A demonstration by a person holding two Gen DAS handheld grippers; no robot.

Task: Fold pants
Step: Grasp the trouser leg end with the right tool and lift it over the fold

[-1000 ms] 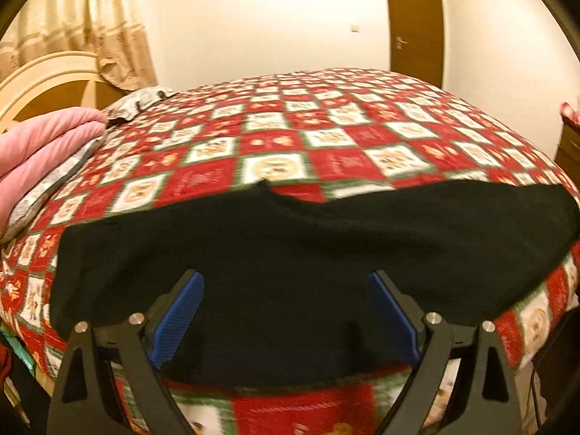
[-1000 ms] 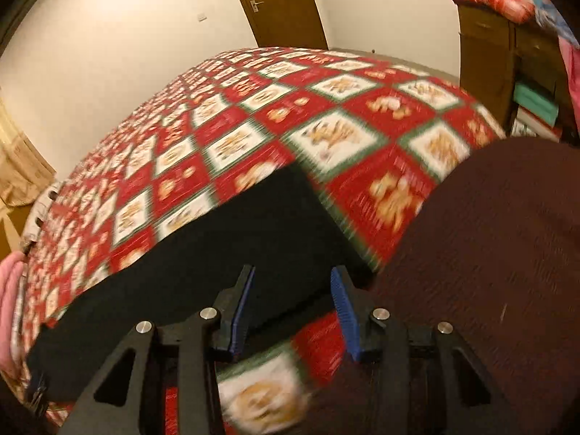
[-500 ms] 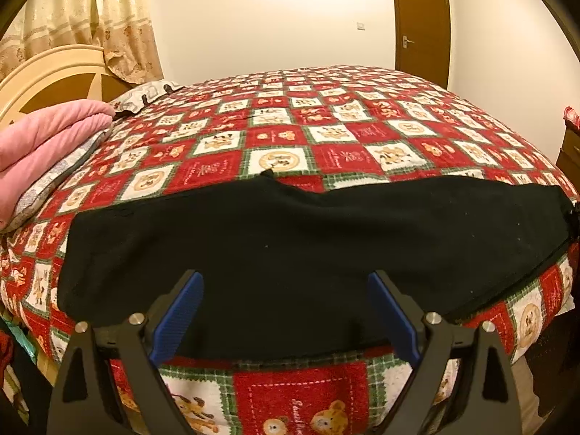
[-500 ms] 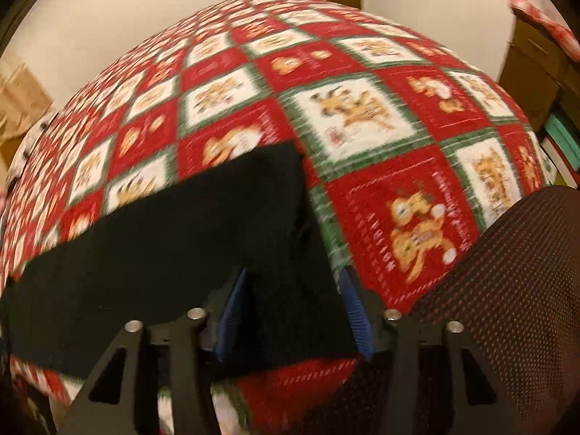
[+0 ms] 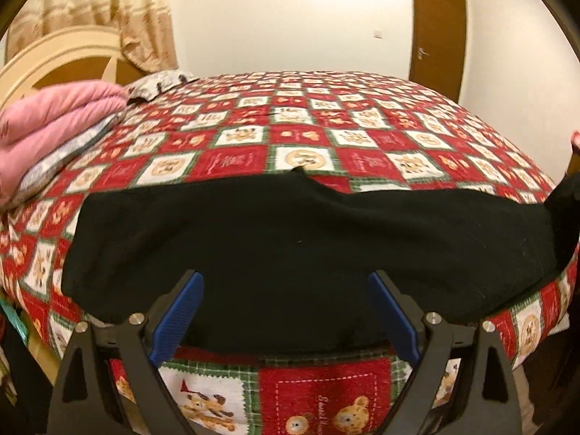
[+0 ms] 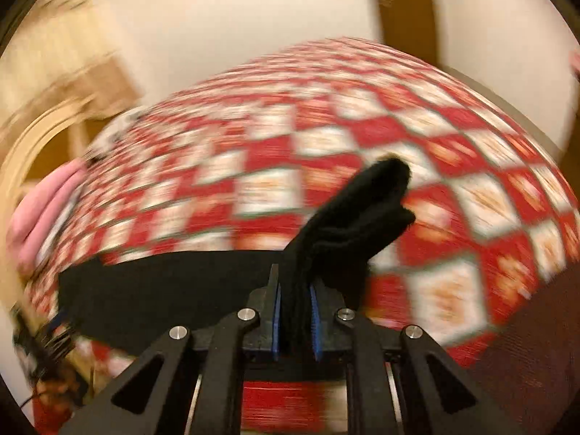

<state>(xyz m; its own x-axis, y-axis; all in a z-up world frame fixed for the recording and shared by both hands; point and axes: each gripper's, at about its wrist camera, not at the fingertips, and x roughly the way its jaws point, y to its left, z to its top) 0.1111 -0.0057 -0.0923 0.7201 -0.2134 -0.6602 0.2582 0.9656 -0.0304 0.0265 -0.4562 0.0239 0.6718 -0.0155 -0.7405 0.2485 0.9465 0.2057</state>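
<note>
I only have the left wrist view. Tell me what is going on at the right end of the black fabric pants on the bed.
Observer: The right hand-held gripper is closing on the black fabric pants; a bunched end sticks up past its blue pads.
Operator: Report whether that end lies on the bed.
Observer: No, it is lifted off the red checked patchwork bedspread; the rest lies flat.
Operator: Name what is right of the bed there.
Observer: A dark brown textured surface, too blurred to identify.
</note>
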